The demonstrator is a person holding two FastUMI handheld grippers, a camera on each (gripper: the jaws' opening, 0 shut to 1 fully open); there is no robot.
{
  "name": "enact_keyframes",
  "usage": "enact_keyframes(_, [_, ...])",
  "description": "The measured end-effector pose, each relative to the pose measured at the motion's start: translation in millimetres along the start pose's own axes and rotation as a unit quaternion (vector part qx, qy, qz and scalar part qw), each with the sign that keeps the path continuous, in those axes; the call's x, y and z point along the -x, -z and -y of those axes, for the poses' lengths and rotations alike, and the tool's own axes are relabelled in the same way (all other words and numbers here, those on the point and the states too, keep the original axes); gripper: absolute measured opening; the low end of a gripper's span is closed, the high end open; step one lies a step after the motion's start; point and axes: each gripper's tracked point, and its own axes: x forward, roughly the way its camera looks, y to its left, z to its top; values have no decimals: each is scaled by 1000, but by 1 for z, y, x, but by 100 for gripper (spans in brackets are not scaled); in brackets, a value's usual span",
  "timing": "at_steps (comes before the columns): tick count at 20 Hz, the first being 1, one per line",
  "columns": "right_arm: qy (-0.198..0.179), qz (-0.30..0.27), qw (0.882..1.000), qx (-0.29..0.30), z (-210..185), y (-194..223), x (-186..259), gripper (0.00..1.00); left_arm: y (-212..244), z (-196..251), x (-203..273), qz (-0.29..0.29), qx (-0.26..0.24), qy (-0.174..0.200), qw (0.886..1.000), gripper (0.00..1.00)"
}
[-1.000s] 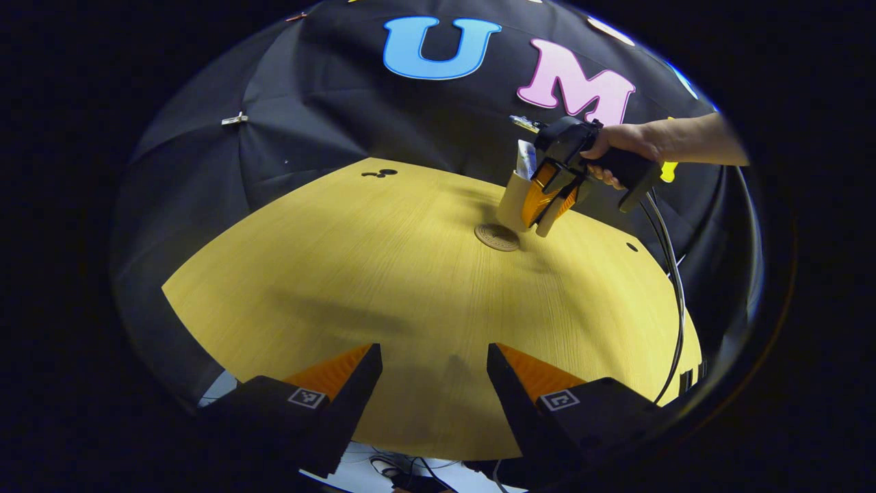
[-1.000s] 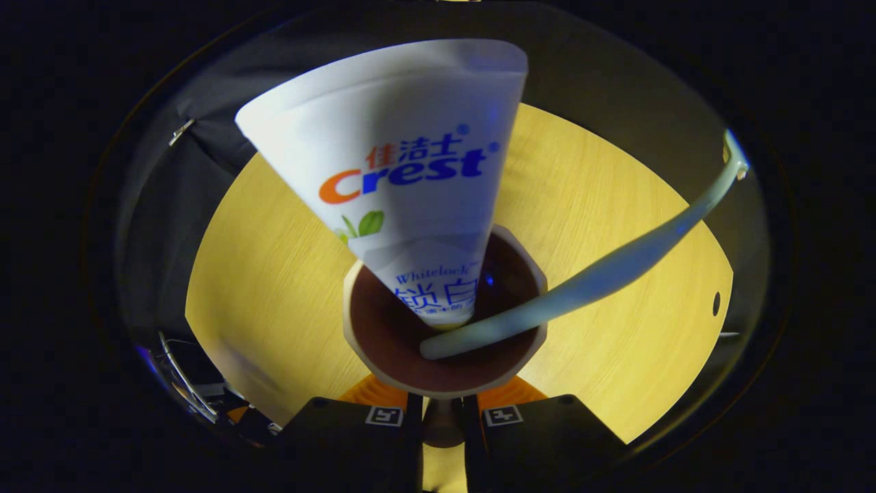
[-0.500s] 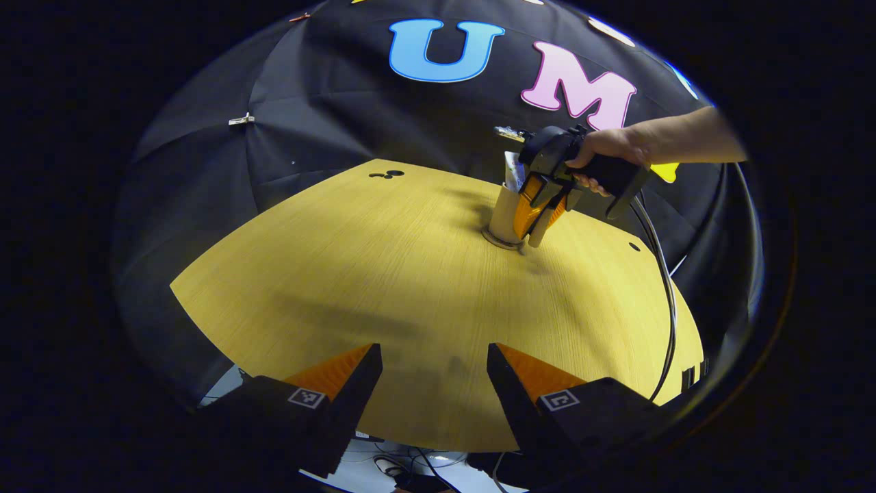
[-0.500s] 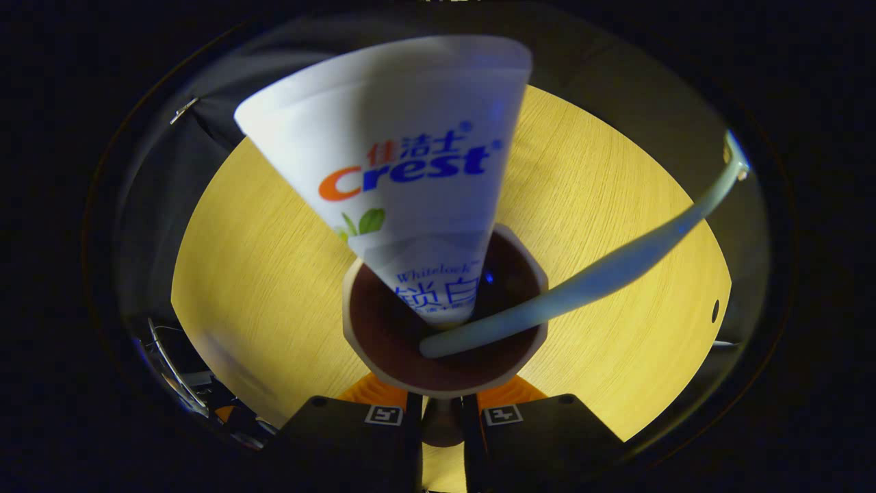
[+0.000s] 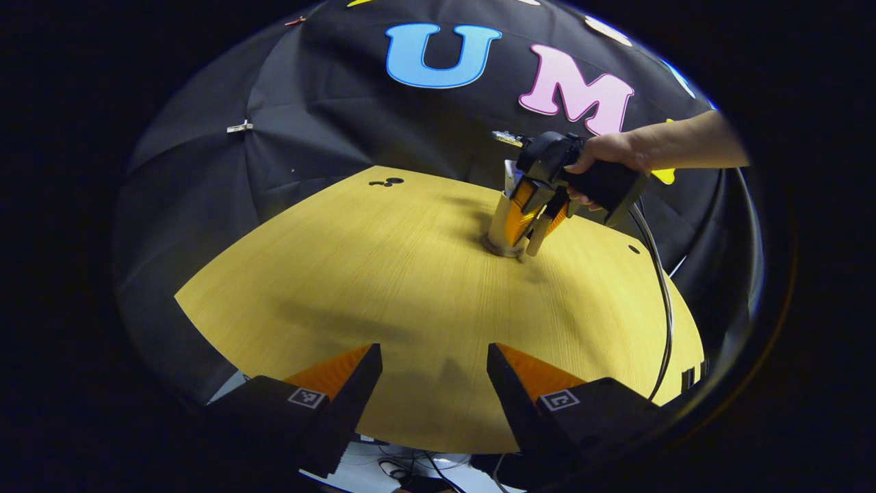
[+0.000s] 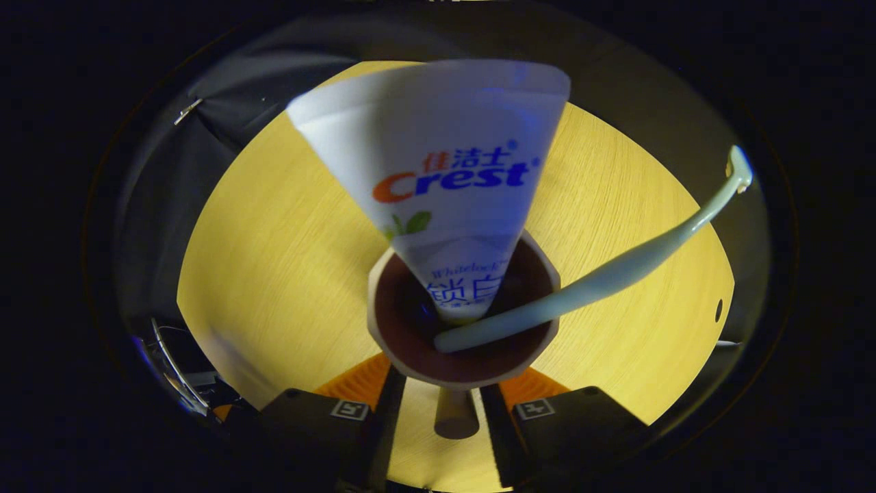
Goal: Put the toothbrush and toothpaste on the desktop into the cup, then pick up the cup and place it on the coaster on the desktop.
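From the right gripper view I'm looking straight down into the cup, with its dark inside. The toothpaste stands in it with the wide crimped end up, and the toothbrush leans out over the rim to the right. The tube carries printed writing in orange and blue with a small green leaf mark below it; I leave the wording unread. The right gripper has its fingers spread to either side of the cup with bench showing in the gaps, so it is not clamped on anything. The left gripper view gives me what that one cannot: the cup stands upright on the round coaster at the far side of the yellow wooden bench. The right gripper is angled down around it, held by a hand with a black cable trailing off. The left gripper hangs over the near edge of the bench, well apart from the cup — fingers wide apart, nothing between them.
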Motion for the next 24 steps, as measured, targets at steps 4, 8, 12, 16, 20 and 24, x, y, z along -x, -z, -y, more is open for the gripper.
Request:
enact_keyframes(4, [-5, 31, 999, -36, 6, -5, 30, 95, -9, 5, 12, 6, -14, 8, 1000, 98])
enact_keyframes(8, [-1, 82, 994, -78, 23, 0, 78, 99, -25, 13, 26, 17, -27, 22, 999, 98])
enact_keyframes(12, [12, 175, 980, -92, 31, 17, 149, 99, -52, 28, 43, 42, -41, 48, 997, 98])
enact_keyframes(16, [28, 293, 947, -129, 30, 48, 221, 99, -84, 47, 56, 73, -61, 70, 993, 98])
enact_keyframes(20, [78, 402, 903, -132, 21, 96, 278, 99, -110, 65, 83, 108, -74, 87, 988, 98])
enact_keyframes(24, [99, 480, 861, -136, -15, 159, 320, 98, -133, 80, 112, 143, -63, 109, 982, 98])
